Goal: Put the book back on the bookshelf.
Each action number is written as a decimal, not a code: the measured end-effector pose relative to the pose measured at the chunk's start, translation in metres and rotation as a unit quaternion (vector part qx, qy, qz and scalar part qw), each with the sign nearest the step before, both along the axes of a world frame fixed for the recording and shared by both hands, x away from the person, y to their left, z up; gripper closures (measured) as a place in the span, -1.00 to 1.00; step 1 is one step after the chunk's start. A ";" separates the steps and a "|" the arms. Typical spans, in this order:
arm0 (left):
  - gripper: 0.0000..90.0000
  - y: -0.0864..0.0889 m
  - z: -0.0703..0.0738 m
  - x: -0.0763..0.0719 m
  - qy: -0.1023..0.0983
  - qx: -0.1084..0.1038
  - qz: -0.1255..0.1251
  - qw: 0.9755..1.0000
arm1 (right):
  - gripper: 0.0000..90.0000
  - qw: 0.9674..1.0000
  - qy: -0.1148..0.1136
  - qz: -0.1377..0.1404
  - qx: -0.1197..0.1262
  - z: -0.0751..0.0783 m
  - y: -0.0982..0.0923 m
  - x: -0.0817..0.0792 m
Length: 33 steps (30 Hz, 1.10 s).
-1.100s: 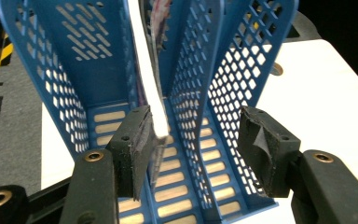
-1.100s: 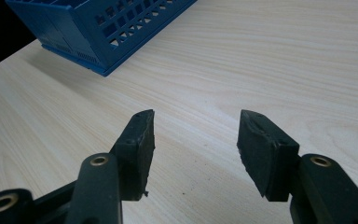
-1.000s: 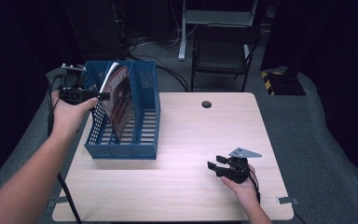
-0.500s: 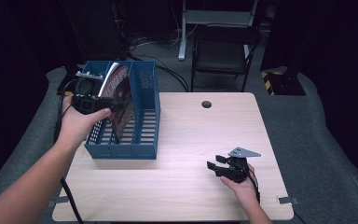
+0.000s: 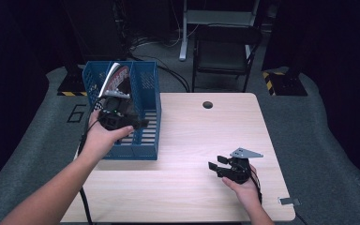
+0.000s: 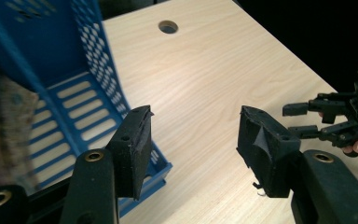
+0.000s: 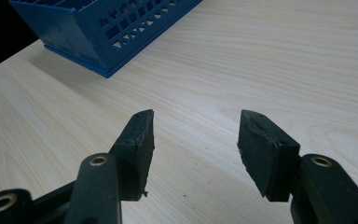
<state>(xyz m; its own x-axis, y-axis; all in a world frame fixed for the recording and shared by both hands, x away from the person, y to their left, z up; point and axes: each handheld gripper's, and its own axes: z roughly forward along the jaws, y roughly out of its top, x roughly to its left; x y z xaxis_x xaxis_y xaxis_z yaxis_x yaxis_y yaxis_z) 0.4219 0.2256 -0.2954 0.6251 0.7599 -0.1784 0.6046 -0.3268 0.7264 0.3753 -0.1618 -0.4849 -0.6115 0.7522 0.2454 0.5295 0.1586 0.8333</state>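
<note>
Holding a gripper in each hand, you work at a pale wooden table (image 5: 187, 140). Your left gripper (image 5: 138, 123) hovers over a blue slotted file rack (image 5: 146, 89) that stands at the table's left edge, reaching from near the far left corner toward the middle of that edge. In the left gripper view its jaws stand apart with nothing between them, released, above the rack's (image 6: 88, 84) near right corner and the bare wood beside it. A magazine (image 5: 115, 77) with a patterned cover stands tilted inside the rack, in the far part, leaning toward the left wall; it appears as a blur at the left of the left gripper view (image 6: 4, 121).

Your right gripper (image 5: 214, 168) sits low near the table's near right corner, well apart from the rack, pointing left. In the right gripper view its jaws (image 7: 193, 140) are parted and empty over bare wood, with the rack's (image 7: 112, 23) corner farther off. A round cable hole (image 5: 208, 104) lies near the far edge.
</note>
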 end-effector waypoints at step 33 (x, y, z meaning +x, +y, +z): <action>0.02 -0.041 -0.129 -0.056 0.027 -0.010 -0.094 0.995 | 0.01 1.000 0.000 0.001 0.003 0.000 0.000 -0.001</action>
